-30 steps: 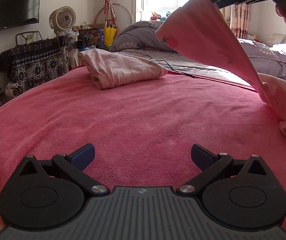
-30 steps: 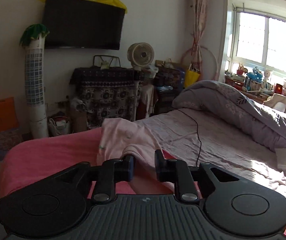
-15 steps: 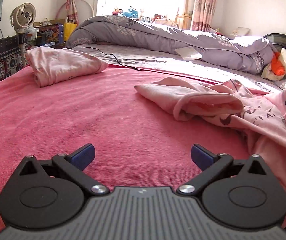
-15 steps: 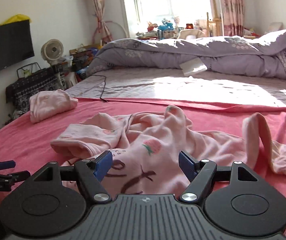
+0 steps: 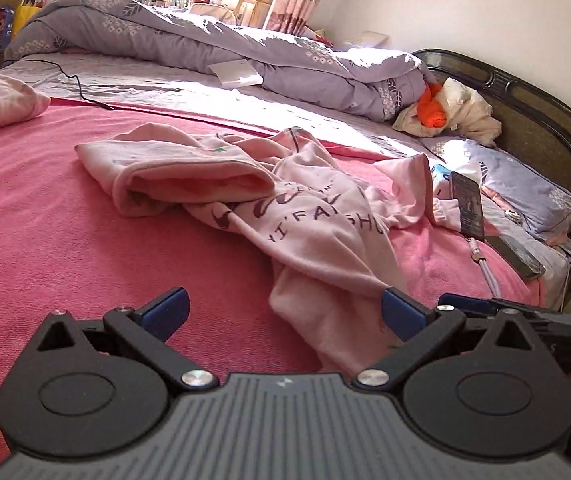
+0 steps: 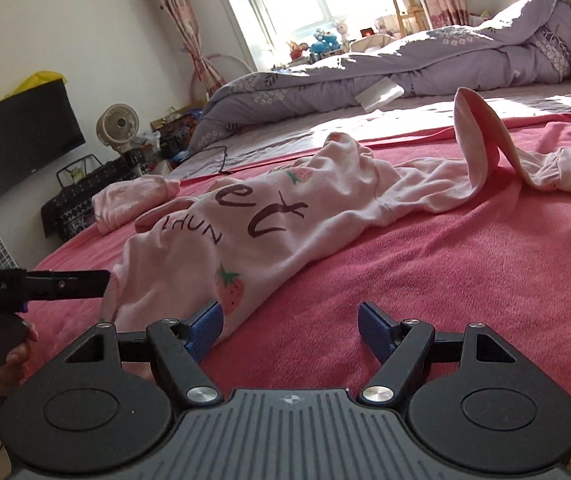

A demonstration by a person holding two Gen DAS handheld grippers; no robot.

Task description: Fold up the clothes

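**Pink top lay crumpled, both grippers open near its hem**

Pink top was the garment to fold, and it lay in a loose heap on the red blanket, with dark letters and strawberry prints on its front. The left gripper had its jaws wide apart and held nothing; the near hem of the garment lay just before them, touching the inner side of the right-hand blue pad. The right gripper was open as well and empty, with the lower edge of the top resting against its left pad. In the right wrist view the left gripper came in from the side, close to the same hem.

To do this step well, I judge that each gripper should take one corner of the hem, with only one layer of cloth between the pads, and then pull the two corners apart so that the body lies flat before any fold. One sleeve stood up in an arch and would need to be smoothed down first.

By count: two grippers, one unfolded pink top, one folded pink garment farther back on the blanket, one phone beside the sleeve, and one grey quilt behind.
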